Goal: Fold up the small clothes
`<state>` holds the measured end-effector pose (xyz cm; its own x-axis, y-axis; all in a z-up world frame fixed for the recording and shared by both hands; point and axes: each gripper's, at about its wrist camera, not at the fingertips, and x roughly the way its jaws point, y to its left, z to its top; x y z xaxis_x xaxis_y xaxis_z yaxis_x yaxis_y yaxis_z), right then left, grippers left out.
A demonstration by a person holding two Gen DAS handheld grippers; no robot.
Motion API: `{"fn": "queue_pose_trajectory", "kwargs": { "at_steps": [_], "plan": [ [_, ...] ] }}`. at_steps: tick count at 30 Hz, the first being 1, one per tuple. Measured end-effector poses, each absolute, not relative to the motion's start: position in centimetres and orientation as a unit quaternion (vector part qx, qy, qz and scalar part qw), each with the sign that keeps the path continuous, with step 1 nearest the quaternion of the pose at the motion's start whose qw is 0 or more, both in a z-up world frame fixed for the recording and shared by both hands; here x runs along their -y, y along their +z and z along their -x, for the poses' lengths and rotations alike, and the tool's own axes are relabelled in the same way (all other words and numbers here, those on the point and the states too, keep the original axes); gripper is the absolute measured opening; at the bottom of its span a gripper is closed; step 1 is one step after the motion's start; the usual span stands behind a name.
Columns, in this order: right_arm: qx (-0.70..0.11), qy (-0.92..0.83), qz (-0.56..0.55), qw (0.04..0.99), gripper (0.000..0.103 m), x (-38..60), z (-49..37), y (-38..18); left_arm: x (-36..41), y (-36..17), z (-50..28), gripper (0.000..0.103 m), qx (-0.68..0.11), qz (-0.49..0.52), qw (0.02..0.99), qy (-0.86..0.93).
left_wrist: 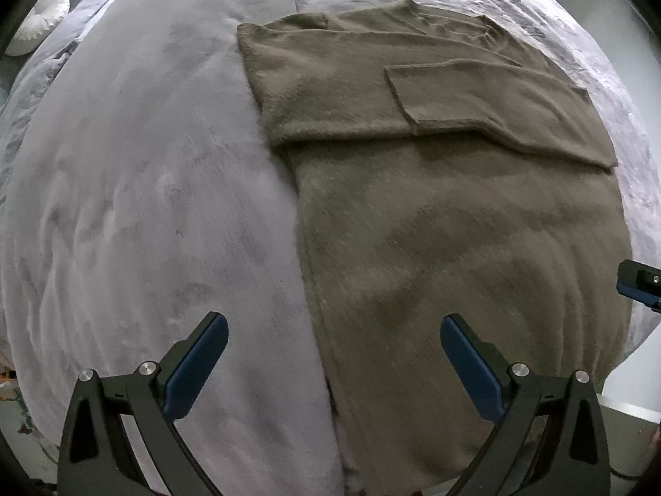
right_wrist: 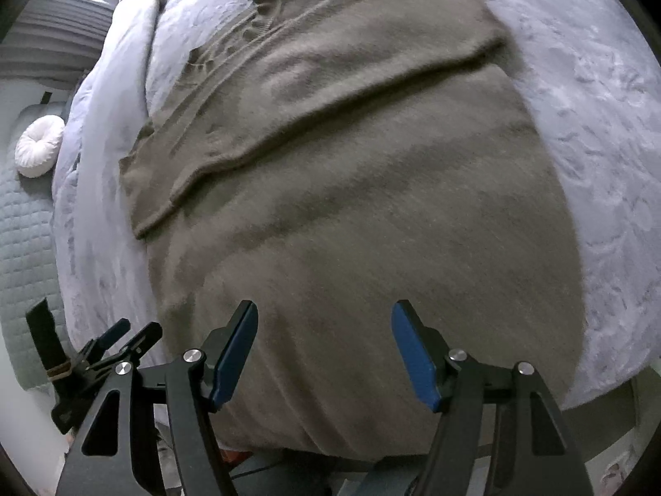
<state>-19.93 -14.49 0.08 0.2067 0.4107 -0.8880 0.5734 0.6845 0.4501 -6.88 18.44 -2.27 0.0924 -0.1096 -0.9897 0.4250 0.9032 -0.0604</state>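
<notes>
Left wrist view: the left gripper [left_wrist: 334, 341] is seen pointing down at a bed covered by a pale lilac blanket [left_wrist: 136, 190]. Its blue-padded fingers [left_wrist: 194, 366] stand wide apart with nothing held between them. An olive-brown sweater [left_wrist: 433, 223] is spread flat on the blanket, its sleeves folded across the body at the far end. The sweater's long left edge runs down between the two fingers, so that one finger is over bare blanket and the other over the knit; contact with the cloth cannot be told. A part of the right gripper [left_wrist: 640, 285] is seen at the right edge. A white round cushion [left_wrist: 41, 20] lies far off at the upper left.

Right wrist view: the right gripper [right_wrist: 325, 349] is seen tilted down over the near end of the sweater [right_wrist: 351, 206]. Its fingers [right_wrist: 413, 357] are spread well apart and are empty, with the knit filling the gap behind them. The left gripper [right_wrist: 120, 339] appears at the lower left, at the blanket's edge. The cushion [right_wrist: 39, 146] rests on a grey quilted surface [right_wrist: 20, 248] beside the bed.
</notes>
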Motion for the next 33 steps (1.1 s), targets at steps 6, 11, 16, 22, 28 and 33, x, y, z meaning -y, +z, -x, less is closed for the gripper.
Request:
{"fn": "queue_pose_trajectory", "kwargs": {
  "at_steps": [6, 11, 16, 22, 28, 33],
  "plan": [
    [-0.632, -0.038, -0.383, 0.673, 0.071, 15.3, 21.5, 0.2, -18.0, -1.3, 9.4, 0.103, -0.643, -0.110, 0.739, -0.167],
    [-0.632, -0.021, -0.378, 0.676, 0.071, 16.7, 25.3, 0.2, -17.8, -1.6, 13.2, 0.103, -0.657, -0.099, 0.729, -0.166],
    [-0.645, -0.025, -0.378, 0.663, 0.071, 18.9, 30.1, -1.4, -18.5, -3.3, 17.9, 0.103, -0.680, -0.112, 0.700, -0.184],
    [-0.667, -0.024, -0.390, 0.634, 0.071, 20.8, 35.2, -4.8, -19.0, -7.0, 21.8, 0.103, -0.724, -0.075, 0.655, -0.202],
    [-0.677, 0.006, -0.402, 0.616, 0.071, 20.0, 36.8, -8.5, -18.3, -9.8, 23.4, 0.103, -0.737, -0.053, 0.643, -0.203],
    [-0.670, 0.046, -0.422, 0.609, 0.073, 18.7, 36.2, -9.9, -17.9, -9.5, 24.2, 0.097, -0.724, -0.049, 0.659, -0.194]
  ]
}}
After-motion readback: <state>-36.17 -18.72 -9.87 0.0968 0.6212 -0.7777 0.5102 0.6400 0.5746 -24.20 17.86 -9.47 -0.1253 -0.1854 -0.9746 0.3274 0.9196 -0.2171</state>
